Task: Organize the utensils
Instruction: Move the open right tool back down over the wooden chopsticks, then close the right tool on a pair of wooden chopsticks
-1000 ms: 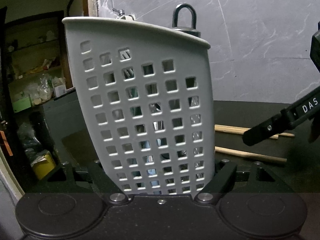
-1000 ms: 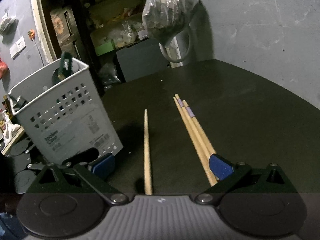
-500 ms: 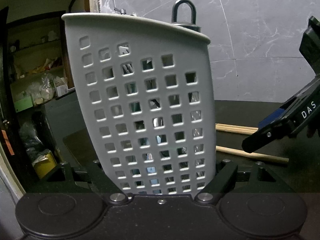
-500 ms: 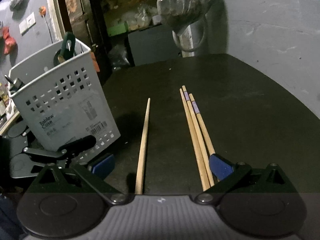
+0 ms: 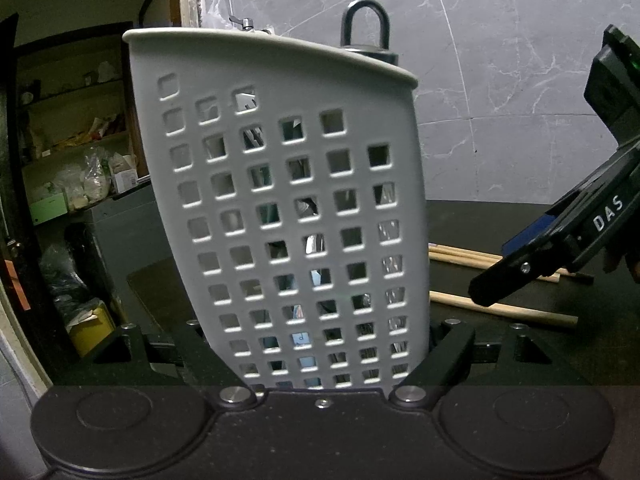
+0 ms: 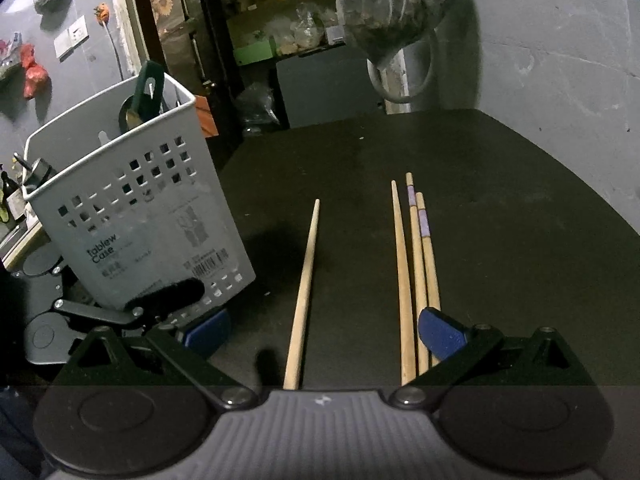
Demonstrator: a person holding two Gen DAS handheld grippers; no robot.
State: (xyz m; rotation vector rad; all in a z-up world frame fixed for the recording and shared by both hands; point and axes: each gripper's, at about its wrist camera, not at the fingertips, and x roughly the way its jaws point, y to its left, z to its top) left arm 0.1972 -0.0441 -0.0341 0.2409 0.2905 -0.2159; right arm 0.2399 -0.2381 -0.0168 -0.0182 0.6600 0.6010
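Note:
A grey perforated utensil holder (image 5: 280, 200) stands on the dark table (image 6: 500, 220), with a loop-handled utensil (image 5: 364, 24) and a green handle (image 6: 148, 88) sticking out of it. My left gripper (image 5: 326, 352) is shut on the holder's base, one finger on each side. My right gripper (image 6: 324, 332) hovers open over the table, to the right of the holder (image 6: 132, 216). One wooden chopstick (image 6: 306, 284) lies between its blue pads (image 6: 442, 336). Three more chopsticks (image 6: 416, 272) lie side by side at the right pad. In the left wrist view, my right gripper (image 5: 560, 248) hangs above the chopsticks (image 5: 500, 308).
A plastic bag (image 6: 384, 4) hangs at the table's far edge by the grey wall. Cluttered shelves (image 5: 80, 168) and a dark doorway lie behind the holder. The table's far right part (image 6: 540, 184) is bare.
My right gripper has rolled and shifted a little, so the chopsticks now run straighter ahead of it. The left gripper and the holder have kept still.

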